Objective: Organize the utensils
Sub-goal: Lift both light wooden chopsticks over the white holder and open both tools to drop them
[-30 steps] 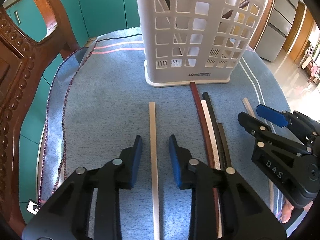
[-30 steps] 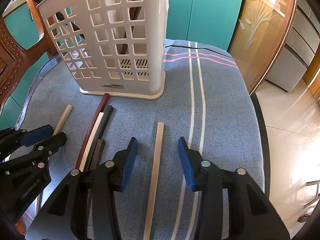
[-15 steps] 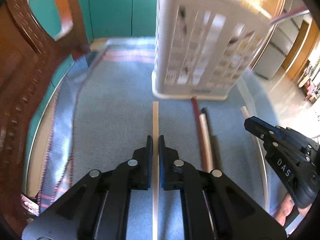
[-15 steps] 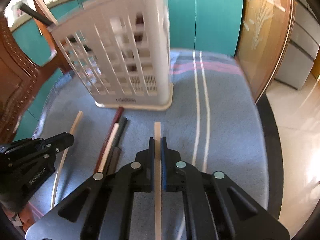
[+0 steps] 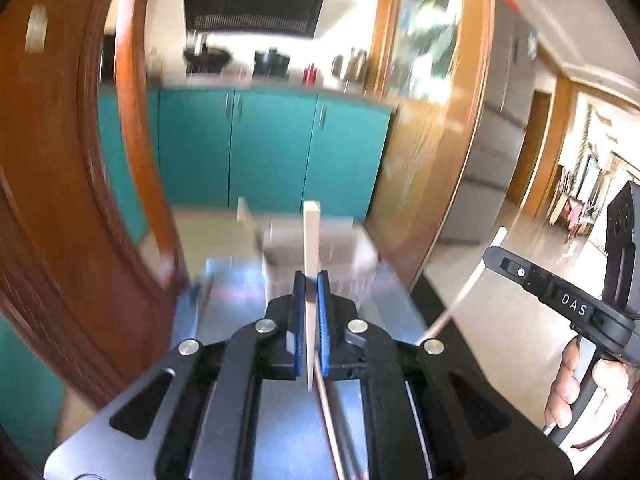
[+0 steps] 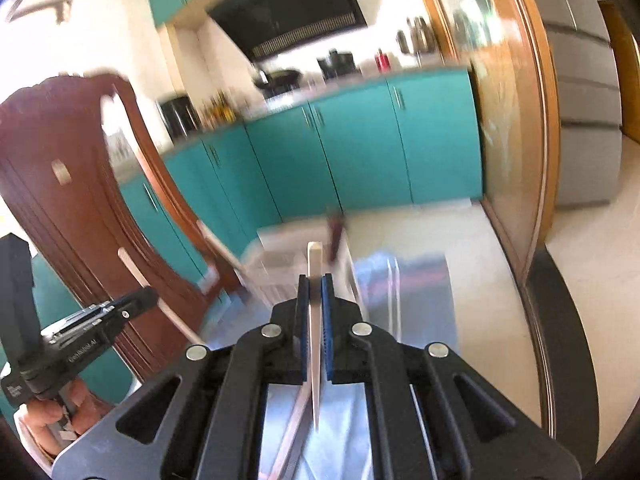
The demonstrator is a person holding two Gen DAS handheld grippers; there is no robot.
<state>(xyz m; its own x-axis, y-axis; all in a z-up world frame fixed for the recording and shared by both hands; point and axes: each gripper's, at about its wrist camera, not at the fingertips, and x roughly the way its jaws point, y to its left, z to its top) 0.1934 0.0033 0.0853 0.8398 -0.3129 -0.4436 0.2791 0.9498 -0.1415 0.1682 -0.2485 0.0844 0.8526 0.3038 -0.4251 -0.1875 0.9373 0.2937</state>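
Left claw (image 5: 311,286) pinches my pale chopstick (image 5: 311,236); right claw (image 6: 316,286) grips another chopstick (image 6: 314,258). Blurred white basket (image 5: 360,254) ahead holds sticks, count unclear.

Pale chopstick (image 6: 314,280) is clamped between right gripper (image 6: 315,292) fingers, tip raised ahead; blurred white basket (image 6: 296,264) is seen beyond fingertips.

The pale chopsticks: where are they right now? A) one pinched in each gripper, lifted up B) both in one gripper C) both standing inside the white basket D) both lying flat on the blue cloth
A: the left gripper has its jaws shut on one pale chopstick, and the right gripper is shut on another pale chopstick, both raised off the cloth.
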